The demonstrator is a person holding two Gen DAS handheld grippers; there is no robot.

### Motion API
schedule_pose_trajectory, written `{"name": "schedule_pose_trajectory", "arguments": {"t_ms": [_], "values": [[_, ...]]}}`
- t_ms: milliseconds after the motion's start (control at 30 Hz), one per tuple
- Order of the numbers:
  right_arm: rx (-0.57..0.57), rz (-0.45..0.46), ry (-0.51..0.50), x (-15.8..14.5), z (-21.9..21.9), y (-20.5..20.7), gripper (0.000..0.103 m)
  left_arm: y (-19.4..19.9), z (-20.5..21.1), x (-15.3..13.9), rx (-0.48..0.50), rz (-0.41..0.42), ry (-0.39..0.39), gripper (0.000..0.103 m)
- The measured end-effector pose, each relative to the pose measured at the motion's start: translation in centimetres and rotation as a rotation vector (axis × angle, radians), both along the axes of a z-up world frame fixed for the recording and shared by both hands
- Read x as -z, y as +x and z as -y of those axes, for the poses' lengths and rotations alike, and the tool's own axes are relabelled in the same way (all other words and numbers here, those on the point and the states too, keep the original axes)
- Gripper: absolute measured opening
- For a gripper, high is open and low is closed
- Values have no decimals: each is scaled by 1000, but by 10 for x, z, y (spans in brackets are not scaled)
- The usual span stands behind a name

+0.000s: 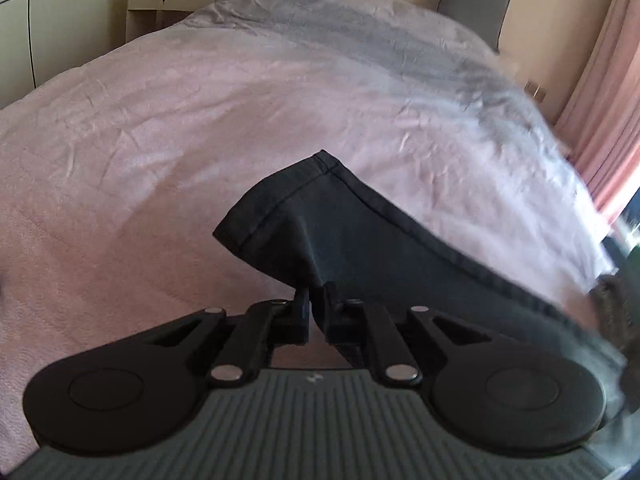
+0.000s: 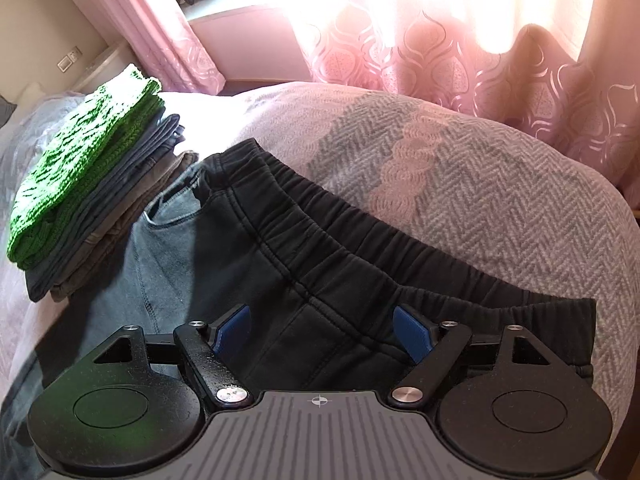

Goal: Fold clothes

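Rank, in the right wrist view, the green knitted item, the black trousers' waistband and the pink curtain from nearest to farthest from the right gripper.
1. Black trousers' waistband, just ahead of the right gripper.
2. Green knitted item, atop the folded stack, far left.
3. Pink curtain, beyond the bed.

Left tool (image 1: 317, 304) is pinched nearly closed and angled downward; right tool (image 2: 322, 334) gapes wide, angled downward.

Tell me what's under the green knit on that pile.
Under the green knit lie folded dark blue and grey-brown clothes, only their edges showing. How many pieces, and what they are, stays covered. The pile sits on the bed.
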State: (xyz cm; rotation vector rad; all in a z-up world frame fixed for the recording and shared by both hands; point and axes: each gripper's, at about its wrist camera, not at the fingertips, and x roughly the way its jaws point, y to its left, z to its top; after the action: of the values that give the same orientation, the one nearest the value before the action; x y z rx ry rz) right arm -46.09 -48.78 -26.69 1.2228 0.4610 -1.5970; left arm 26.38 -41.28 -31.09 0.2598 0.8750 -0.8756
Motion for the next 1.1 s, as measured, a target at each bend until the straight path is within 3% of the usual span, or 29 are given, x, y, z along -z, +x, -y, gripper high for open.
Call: {"name": "schedule_pose_trajectory", "arguments": {"t_ms": [33, 67, 100, 167, 300, 467, 500, 533, 567, 800, 1000, 1033, 1067, 1100], "values": [[-11, 4, -1, 1, -1, 0, 81, 0, 4, 21, -14, 14, 72, 17], [-27, 4, -3, 1, -3, 0, 81, -1, 5, 35, -46, 23, 105, 28], [-47, 1, -8, -1, -4, 0, 81, -2, 2, 37, -98, 14, 86, 30], [-109, -9, -33, -6, -4, -4, 81, -7, -6, 26, -170, -25, 32, 26], [-247, -19, -88, -15, 2, -16, 81, -37, -21, -12, -105, -52, 22, 24], [-403, 103, -110, -10, 27, -41, 81, -101, -55, -52, -77, -176, -47, 24], [-431, 137, -107, -6, 36, -46, 71, -116, -62, -58, -83, -208, -69, 24], [-454, 177, -98, -1, 48, -52, 55, -133, -70, -63, -88, -231, -86, 24], [-477, 217, -89, 5, 59, -57, 53, -151, -78, -68, -92, -249, -98, 24], [-603, 422, -58, 42, 153, -90, 53, -279, -104, -73, -166, -353, -112, 25], [-693, 557, -37, 72, 208, -93, 53, -346, -122, -59, -235, -419, -73, 25], [-706, 591, -36, 76, 212, -93, 50, -353, -125, -58, -246, -422, -67, 25], [-716, 624, -34, 79, 214, -91, 40, -359, -128, -58, -258, -423, -60, 25], [-724, 645, -26, 81, 217, -90, 23, -364, -130, -58, -271, -419, -52, 25]]}}
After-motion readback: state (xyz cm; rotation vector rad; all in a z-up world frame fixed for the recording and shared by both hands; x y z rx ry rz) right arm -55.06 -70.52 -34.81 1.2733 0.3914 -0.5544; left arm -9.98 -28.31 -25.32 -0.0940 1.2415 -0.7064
